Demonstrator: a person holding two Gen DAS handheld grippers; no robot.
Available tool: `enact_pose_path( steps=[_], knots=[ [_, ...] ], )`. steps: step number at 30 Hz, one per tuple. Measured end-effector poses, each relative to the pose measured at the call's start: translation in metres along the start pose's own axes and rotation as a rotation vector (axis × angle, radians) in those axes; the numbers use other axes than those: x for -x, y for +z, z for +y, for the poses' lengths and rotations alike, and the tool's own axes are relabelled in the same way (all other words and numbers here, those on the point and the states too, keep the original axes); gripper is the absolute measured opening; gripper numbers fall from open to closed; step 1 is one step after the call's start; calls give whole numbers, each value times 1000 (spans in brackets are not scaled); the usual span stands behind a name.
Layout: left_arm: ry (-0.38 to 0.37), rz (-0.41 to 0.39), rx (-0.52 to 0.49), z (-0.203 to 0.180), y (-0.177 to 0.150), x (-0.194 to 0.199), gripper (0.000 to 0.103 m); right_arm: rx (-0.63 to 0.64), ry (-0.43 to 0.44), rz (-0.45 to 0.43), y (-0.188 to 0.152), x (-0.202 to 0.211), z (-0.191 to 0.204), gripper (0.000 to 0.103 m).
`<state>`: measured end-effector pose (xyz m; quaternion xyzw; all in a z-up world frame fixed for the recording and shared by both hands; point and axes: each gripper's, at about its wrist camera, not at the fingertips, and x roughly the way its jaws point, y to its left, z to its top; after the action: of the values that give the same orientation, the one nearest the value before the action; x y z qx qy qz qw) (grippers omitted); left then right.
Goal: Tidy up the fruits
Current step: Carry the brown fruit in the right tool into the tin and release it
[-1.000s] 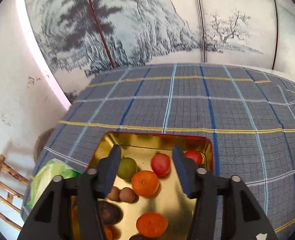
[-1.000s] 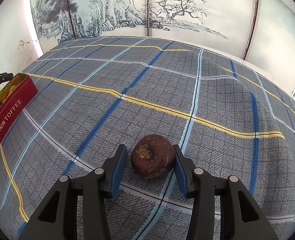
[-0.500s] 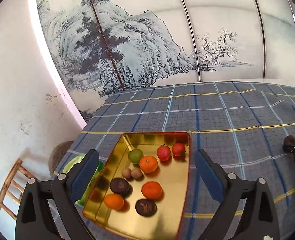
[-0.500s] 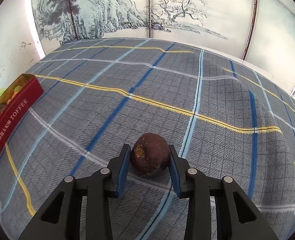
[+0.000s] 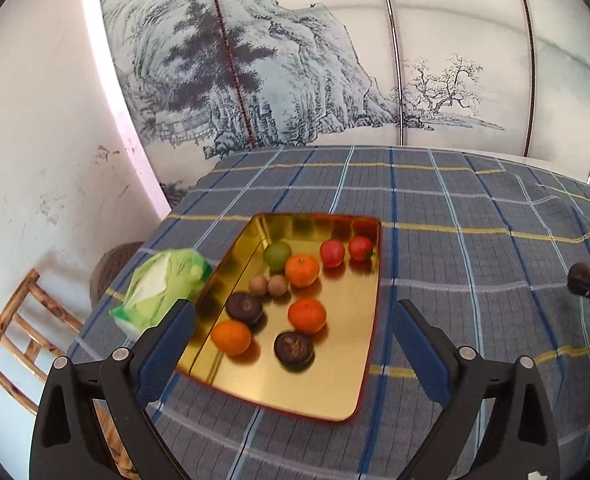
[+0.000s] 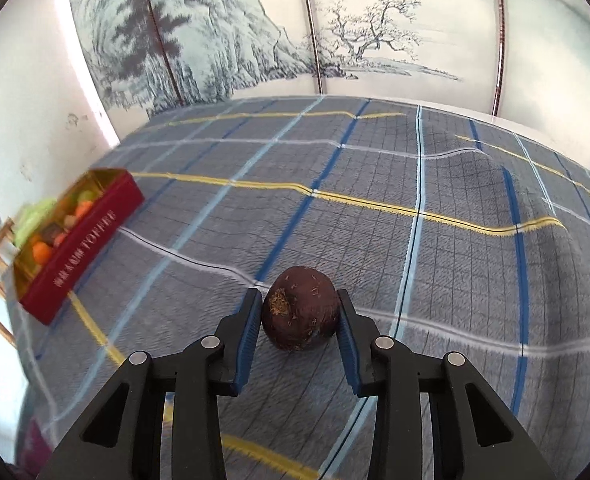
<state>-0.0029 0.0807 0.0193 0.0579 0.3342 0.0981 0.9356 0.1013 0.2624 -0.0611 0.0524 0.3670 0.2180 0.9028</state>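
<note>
A: The right tool (image 6: pixel 299 316) is closed on the dark brown fruit (image 6: pixel 299 314), one blue pad (image 6: pixel 251 330) pressed against each side. The fruit's rough stem scar faces the camera and its underside appears clear of the checked cloth (image 6: pixel 375 208), though I cannot tell by how much.

B: And the left tool (image 5: pixel 293 334)?

A: Spread wide, with nothing between its fingers. It hangs above the near end of the gold tin (image 5: pixel 335 384), which sits on the cloth toward the table's left edge.

B: What is inside the tin?

A: Three orange mandarins (image 5: pixel 302 270), two red fruits (image 5: pixel 332 253) at the far end with a green one (image 5: pixel 277 255) beside them, two small tan ones (image 5: pixel 277 285) near the middle, and two dark brown ones (image 5: pixel 293 347) like the fruit being held. All lie loose on the gold floor, mostly in the far and left part.

B: Anything outside it?

A: A green and white bag (image 5: pixel 163 284) lies against the tin's left wall, at the table's left edge. From the right wrist view the tin's red outer wall (image 6: pixel 83 246) reads TOFFEE, well apart from the held fruit. Beyond the left edge a wooden chair (image 5: pixel 11 332) stands by the white wall, and a painted landscape screen (image 5: pixel 295 60) runs behind the table's far edge.
</note>
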Motion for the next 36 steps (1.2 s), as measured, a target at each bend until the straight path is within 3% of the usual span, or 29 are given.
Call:
enact_pose_path(
  steps=[7, 16, 23, 29, 36],
  knots=[
    [-1, 28, 13, 12, -21, 3, 97, 18, 42, -35, 8, 31, 14, 38],
    [67, 5, 32, 42, -31, 11, 99, 166, 213, -46, 39, 52, 93, 38],
    [74, 3, 60, 63, -34, 9, 99, 280, 322, 23, 65, 4, 135, 38],
    [77, -2, 69, 72, -35, 5, 100, 321, 314, 101, 75, -56, 151, 38],
    [64, -8, 79, 77, -36, 0, 100, 303, 289, 151, 82, -93, 150, 38]
  ],
)
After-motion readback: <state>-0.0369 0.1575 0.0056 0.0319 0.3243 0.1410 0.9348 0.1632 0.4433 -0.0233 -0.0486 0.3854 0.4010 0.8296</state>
